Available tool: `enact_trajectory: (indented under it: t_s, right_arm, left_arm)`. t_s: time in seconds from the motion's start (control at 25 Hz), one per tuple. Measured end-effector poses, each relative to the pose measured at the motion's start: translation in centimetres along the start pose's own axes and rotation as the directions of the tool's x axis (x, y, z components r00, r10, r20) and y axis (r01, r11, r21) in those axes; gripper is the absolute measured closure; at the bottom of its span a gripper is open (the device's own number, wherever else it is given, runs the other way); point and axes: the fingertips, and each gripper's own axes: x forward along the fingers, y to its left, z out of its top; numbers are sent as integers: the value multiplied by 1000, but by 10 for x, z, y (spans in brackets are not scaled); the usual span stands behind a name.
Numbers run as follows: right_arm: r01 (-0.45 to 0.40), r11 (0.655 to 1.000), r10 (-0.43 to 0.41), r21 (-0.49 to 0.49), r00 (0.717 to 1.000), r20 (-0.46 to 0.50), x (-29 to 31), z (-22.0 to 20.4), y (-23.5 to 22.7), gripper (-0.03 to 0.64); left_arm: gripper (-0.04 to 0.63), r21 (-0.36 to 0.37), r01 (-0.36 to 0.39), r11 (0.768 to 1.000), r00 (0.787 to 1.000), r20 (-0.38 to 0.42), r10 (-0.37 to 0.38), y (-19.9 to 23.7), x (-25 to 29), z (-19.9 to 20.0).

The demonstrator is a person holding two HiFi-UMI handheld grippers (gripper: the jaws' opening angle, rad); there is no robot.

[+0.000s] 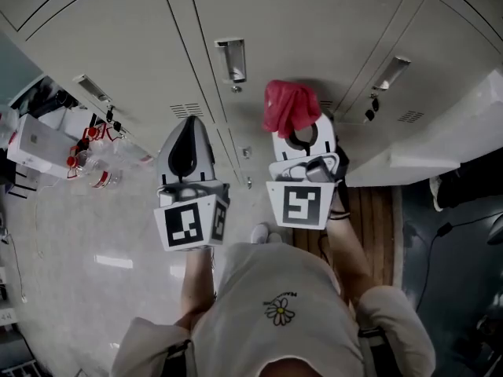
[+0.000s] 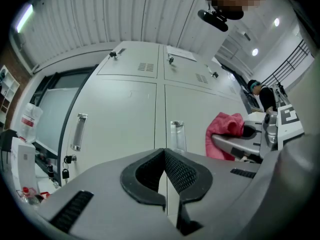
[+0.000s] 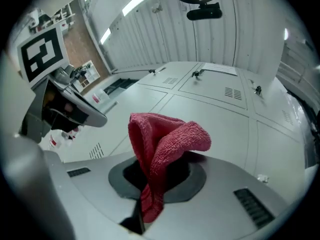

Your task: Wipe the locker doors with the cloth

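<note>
A bank of pale grey locker doors [image 1: 314,22] fills the top of the head view, each with a metal handle [image 1: 233,60]. My right gripper [image 1: 302,136] is shut on a red cloth [image 1: 289,105], which bunches out past the jaws close to a door, just right of that handle; contact cannot be told. The cloth [image 3: 162,151] stands folded between the jaws in the right gripper view. My left gripper [image 1: 185,149] hangs beside it to the left, jaws together with nothing in them [image 2: 164,171], facing the doors [image 2: 125,119].
Plastic bottles [image 1: 98,159] and a white box [image 1: 38,144] lie on the pale floor at left. A white bench-like top [image 1: 440,140] and a wooden strip [image 1: 381,226] lie at right. Small padlocks [image 2: 65,172] hang at a left locker.
</note>
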Motion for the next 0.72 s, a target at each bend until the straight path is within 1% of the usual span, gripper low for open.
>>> enact_trajectory:
  t_s: [0.12,0.24,0.52,0.72]
  right_arm:
    - [-68,997,66,37,997,47,13,10,33,586]
    - [-92,995,89,32,993,83,27,17,55,585]
    - [-119,993,118,15,991,65,60,12,86,586]
    - [-121,993,120,6,992,39,67,3,94,585]
  left_arm:
    - [580,8,-12,1000,1000,2,12,2,-5,1]
    - [580,13,-30,999,1000,5,30,6,-10,3]
    - [578,16,-75,997,997,-1,75,20,-20,3]
    - [580,14,-103,995,995,-15,103,28,-24,1]
